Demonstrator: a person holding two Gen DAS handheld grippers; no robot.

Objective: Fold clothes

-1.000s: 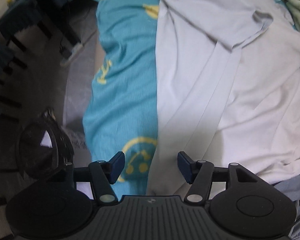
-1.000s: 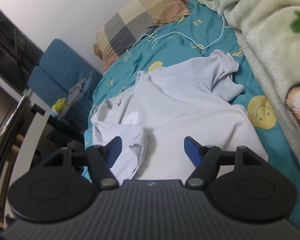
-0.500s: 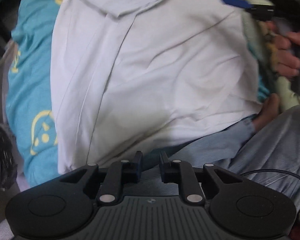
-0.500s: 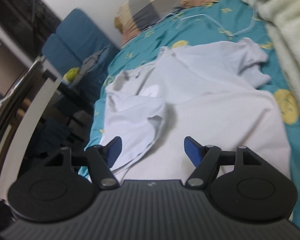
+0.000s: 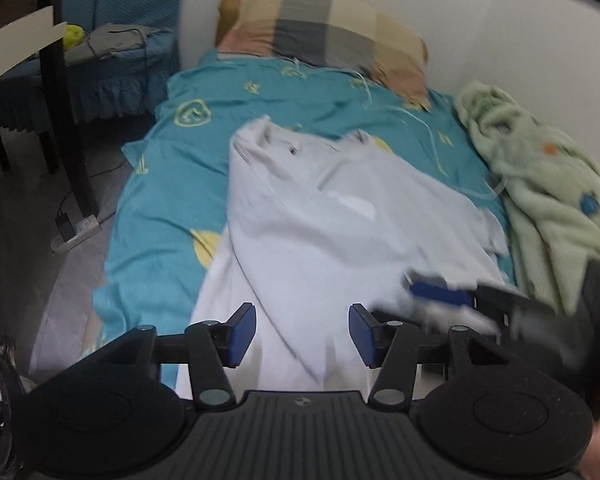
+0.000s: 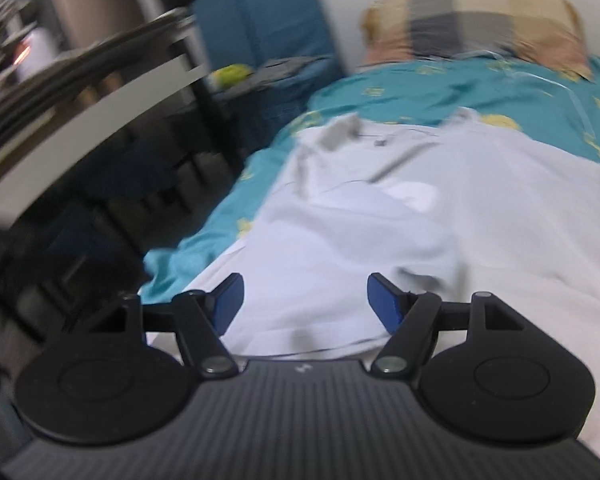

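Left gripper (image 5: pixel 302 334) reopened, lifted; right gripper (image 6: pixel 303 306) wide above shirt (image 6: pixel 420 240).

A bed (image 5: pixel 172 184) in teal sheets stands against a white wall (image 5: pixel 480 20). A blue chair (image 5: pixel 112 40) sits beside it on dark floor (image 5: pixel 32 216).

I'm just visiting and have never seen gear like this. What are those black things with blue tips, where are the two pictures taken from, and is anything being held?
They are hand-held grippers, one per hand, each carrying its own camera looking along its fingers. One picture looks past the left gripper, the other past the right gripper. Both are open and hold nothing. A white shirt lies crumpled on a teal bedsheet, with a plaid pillow behind it and a green blanket beside it.
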